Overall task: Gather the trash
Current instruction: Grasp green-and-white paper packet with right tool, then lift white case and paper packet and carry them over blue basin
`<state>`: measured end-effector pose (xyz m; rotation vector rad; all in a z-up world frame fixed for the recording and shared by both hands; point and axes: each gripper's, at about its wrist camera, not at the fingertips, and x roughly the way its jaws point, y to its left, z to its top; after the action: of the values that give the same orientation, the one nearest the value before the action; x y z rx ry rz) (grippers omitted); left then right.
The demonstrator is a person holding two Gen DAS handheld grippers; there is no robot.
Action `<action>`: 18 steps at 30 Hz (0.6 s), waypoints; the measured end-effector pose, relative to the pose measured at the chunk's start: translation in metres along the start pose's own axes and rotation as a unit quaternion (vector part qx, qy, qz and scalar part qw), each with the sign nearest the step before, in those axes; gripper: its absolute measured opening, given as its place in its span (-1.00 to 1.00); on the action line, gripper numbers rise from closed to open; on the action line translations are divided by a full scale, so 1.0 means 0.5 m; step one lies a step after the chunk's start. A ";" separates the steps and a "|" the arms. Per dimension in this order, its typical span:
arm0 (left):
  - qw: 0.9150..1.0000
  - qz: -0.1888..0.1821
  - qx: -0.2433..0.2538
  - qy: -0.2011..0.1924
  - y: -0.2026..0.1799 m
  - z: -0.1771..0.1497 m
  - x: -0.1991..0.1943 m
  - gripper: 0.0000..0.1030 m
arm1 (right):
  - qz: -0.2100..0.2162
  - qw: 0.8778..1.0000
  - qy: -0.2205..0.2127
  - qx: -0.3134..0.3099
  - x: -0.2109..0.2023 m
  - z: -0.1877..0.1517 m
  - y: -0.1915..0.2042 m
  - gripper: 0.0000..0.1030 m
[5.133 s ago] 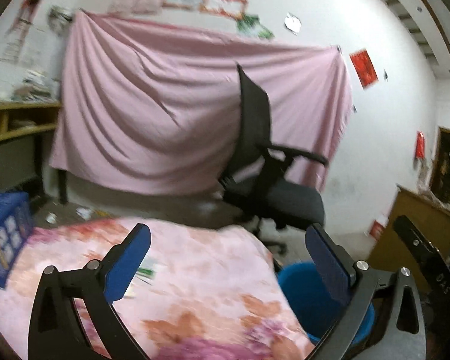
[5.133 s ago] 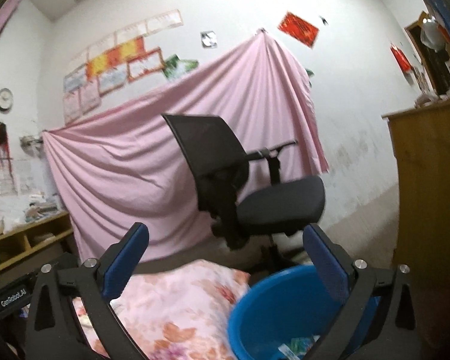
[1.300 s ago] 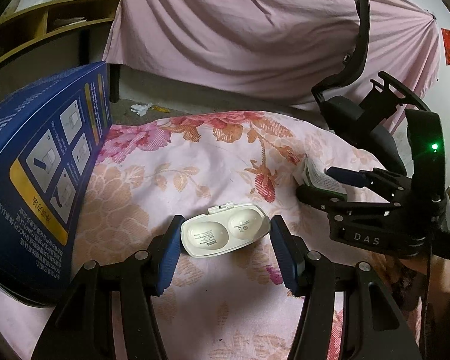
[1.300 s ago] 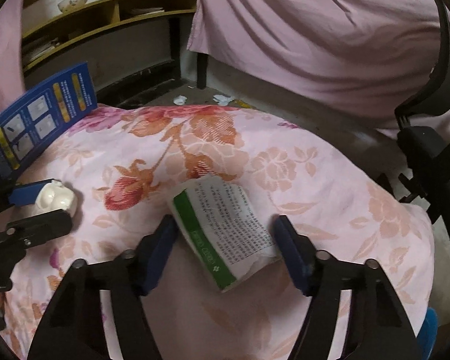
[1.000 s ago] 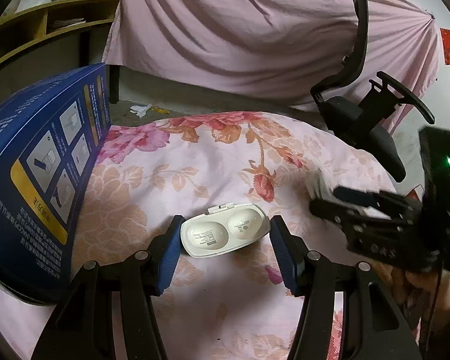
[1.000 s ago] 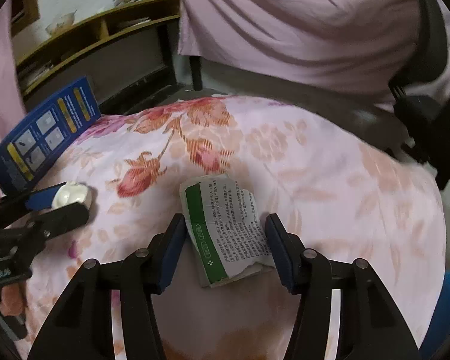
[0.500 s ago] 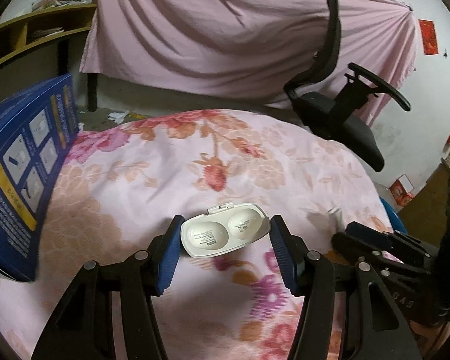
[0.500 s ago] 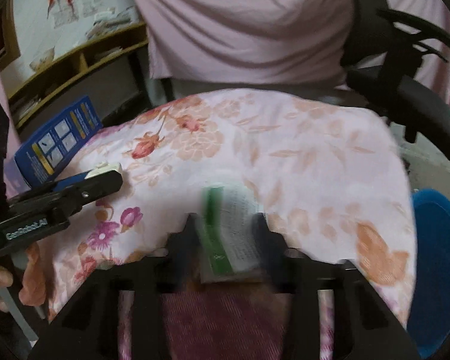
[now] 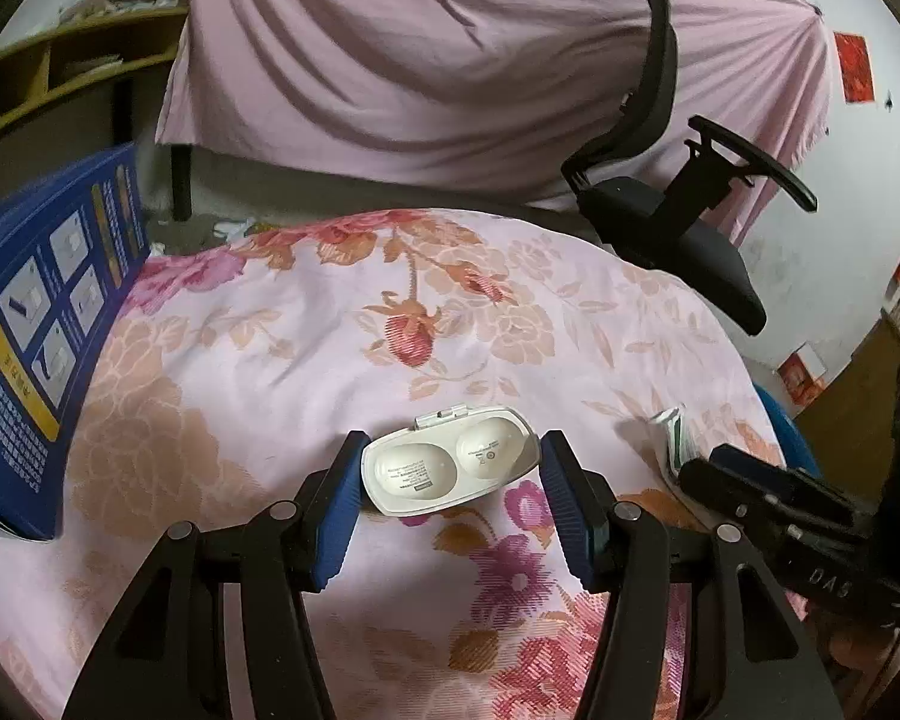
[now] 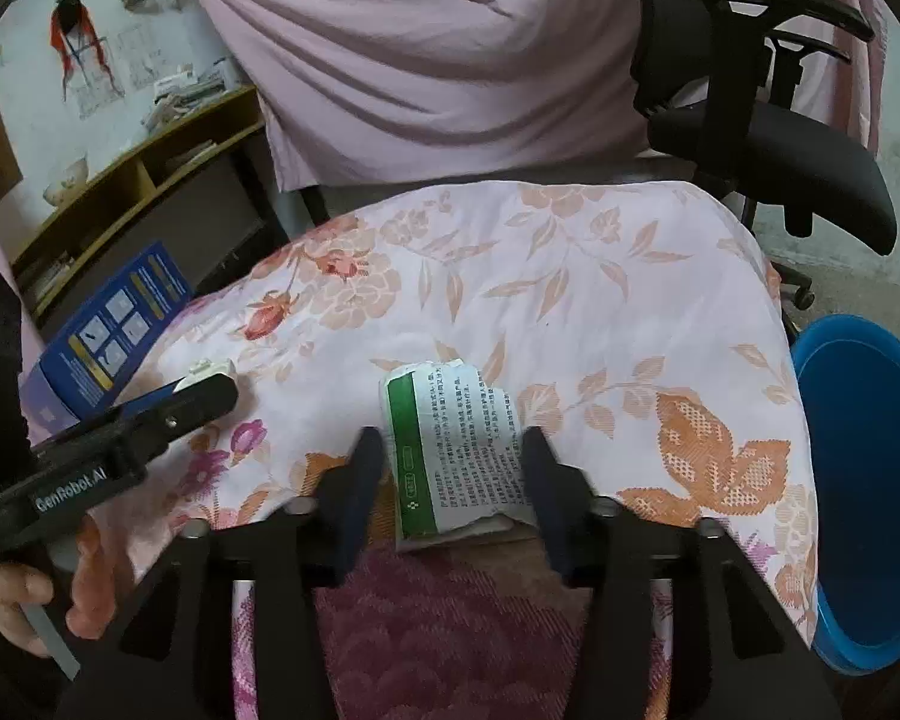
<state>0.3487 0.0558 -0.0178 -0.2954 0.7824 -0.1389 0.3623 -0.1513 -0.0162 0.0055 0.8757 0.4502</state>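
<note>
Sideways between the pads of the left gripper [image 9: 450,474], one white plastic case [image 9: 450,463] is clamped, long axis spanning pad to pad. One green-and-white paper packet [image 10: 456,456] runs lengthwise inside the right gripper [image 10: 453,462], gripped; one blue bin [image 10: 864,480] sits right of it, beside the floral cloth [image 10: 570,300].

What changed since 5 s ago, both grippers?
Both came down from facing the wall and closed on trash: left gripper now clamps the white plastic case, right gripper the green-and-white packet. Both are now lifted, heading toward the blue bin. Blue box unmoved.
</note>
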 end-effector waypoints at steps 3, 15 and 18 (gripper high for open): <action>1.000 0.005 0.006 -0.002 -0.002 0.000 -0.003 0.00 | -0.007 1.000 0.014 -0.009 0.013 0.002 0.006 0.03; 1.000 0.005 0.017 -0.001 -0.012 -0.003 -0.001 0.00 | -0.068 0.996 0.029 -0.056 0.031 -0.006 0.037 -0.01; 1.000 0.000 0.021 -0.005 -0.016 -0.003 -0.001 0.00 | -0.067 0.996 0.024 -0.053 0.023 -0.011 0.032 -0.02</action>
<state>0.3471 0.0480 -0.0159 -0.2565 0.7694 -0.1532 0.3584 -0.1335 -0.0252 -0.1617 0.8922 0.3727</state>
